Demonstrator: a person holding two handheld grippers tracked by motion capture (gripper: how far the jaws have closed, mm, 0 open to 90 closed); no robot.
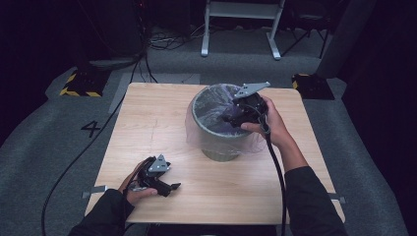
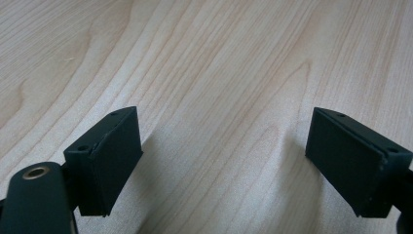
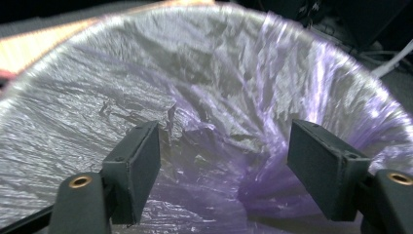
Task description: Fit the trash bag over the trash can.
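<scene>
A small grey bin (image 1: 221,147) stands at the middle of the wooden table (image 1: 147,113), lined with a thin purple plastic bag (image 1: 209,115) folded over its rim. My right gripper (image 1: 235,118) reaches down into the bin's mouth from the right. In the right gripper view that gripper (image 3: 224,170) is open, its jaws apart over the crinkled purple bag (image 3: 204,87), gripping nothing. My left gripper (image 1: 169,187) rests low near the table's front left. In the left gripper view it (image 2: 224,165) is open over bare wood (image 2: 209,63).
Grey carpet surrounds the table. A white frame (image 1: 241,19) stands at the back, with yellow-black striped bases (image 1: 81,83) at the left and another (image 1: 307,81) at the right. A black cable (image 1: 278,172) trails from the right gripper over the table's front right.
</scene>
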